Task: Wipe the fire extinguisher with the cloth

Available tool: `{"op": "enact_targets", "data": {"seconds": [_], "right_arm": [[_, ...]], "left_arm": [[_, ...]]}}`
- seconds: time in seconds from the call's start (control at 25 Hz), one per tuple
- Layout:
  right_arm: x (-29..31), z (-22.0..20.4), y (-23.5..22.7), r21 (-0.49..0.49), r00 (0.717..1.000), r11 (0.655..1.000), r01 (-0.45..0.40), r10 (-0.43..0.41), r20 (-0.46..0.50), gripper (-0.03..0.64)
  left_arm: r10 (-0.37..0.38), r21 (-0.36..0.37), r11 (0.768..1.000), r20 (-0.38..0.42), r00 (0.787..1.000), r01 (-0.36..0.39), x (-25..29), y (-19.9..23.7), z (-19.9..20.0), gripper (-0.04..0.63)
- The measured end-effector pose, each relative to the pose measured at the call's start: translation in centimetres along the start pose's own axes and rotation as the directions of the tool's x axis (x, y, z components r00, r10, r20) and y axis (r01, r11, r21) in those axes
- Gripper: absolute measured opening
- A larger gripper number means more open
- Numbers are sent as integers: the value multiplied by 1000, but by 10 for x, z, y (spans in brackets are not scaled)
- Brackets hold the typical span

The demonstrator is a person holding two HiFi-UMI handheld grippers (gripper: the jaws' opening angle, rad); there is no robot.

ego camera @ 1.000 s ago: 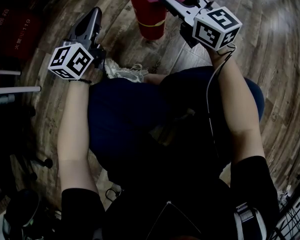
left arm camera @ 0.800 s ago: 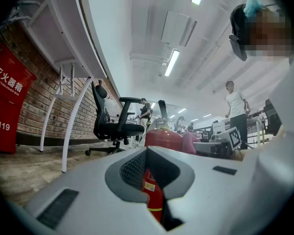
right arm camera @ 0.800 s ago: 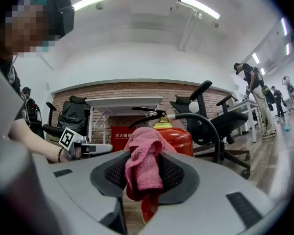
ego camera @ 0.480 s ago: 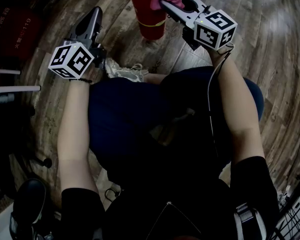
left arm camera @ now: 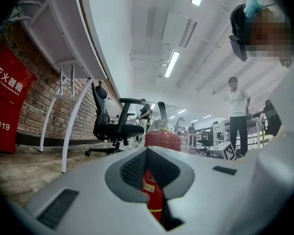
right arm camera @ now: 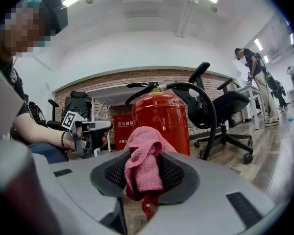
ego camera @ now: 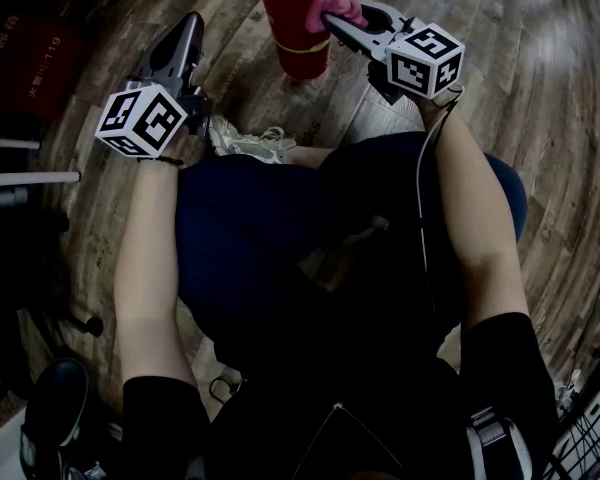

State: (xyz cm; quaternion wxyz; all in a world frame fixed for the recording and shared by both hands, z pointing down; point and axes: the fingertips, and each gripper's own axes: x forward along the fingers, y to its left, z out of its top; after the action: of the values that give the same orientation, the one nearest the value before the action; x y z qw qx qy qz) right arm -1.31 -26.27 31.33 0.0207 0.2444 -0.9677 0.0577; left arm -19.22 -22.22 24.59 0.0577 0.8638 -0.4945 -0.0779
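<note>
At upper left the left tool [ego camera: 188, 33] has its jaws drawn together on nothing, apart from the fire extinguisher [ego camera: 295, 13], which stands upright on the floor [ego camera: 540, 88] at top centre. Just right of it, the nearer right tool [ego camera: 332, 20] pinches the pink cloth [ego camera: 338, 6] at the cylinder's right flank (contact looks likely), so strokes should follow that vertical axis.

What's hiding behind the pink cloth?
The red fire extinguisher stands behind the pink cloth, which the right tongs pinch. The cloth covers part of its front, so that part is unseen.
</note>
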Motion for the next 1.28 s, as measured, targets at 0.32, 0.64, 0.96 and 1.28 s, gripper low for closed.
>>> {"op": "enact_targets", "data": {"seconds": [0.32,0.64,0.96,1.28], "right_arm": [[3,-30,-3,-28,995,1000,-7,4,-99,140],[6,-51,-4,-52,987,999,-3,-5,-162,140],[9,-71,-4,-63,977,998,-6,-8,-212,140],[12,-101,-4,-104,951,994,-21,-12,-310,140]], "left_arm": [[-2,-3,1000,4,1000,2,-1,0,2,15],[-6,-5,1000,2,1000,6,0,0,2,15],[-6,-5,1000,1,1000,6,0,0,1,15],[-4,-6,1000,1,1000,4,1,0,1,15]]}}
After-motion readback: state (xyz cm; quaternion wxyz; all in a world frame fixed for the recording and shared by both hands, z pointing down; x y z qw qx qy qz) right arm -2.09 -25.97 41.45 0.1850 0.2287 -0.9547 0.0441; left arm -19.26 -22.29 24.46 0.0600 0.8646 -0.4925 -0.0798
